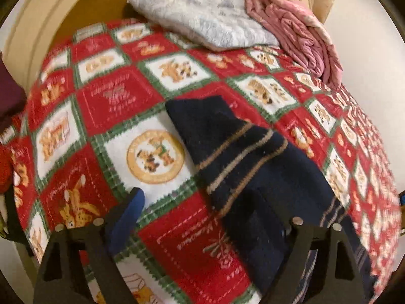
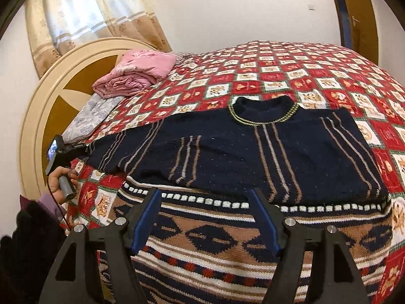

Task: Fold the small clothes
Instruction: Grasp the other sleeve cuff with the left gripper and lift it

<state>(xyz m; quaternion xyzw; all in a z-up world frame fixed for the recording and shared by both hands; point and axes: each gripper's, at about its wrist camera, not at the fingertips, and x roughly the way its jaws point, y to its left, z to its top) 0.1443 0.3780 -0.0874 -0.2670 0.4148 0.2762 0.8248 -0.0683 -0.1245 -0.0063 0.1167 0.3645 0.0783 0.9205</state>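
Observation:
A dark navy knitted sweater with tan stripes lies flat on the bed, collar far, patterned hem band near me. One sleeve is folded across its chest. My right gripper is open and empty, hovering over the hem. In the left wrist view the other sleeve stretches away over the quilt. My left gripper is open; its left finger shows over the quilt, and the right finger is hidden under or behind the sleeve cloth. The left gripper's body also shows in the right wrist view, at the sleeve end.
A red, white and green patchwork quilt covers the bed. A grey pillow and a folded pink blanket lie by the cream and brown headboard. A curtain hangs behind, and a door frame stands at right.

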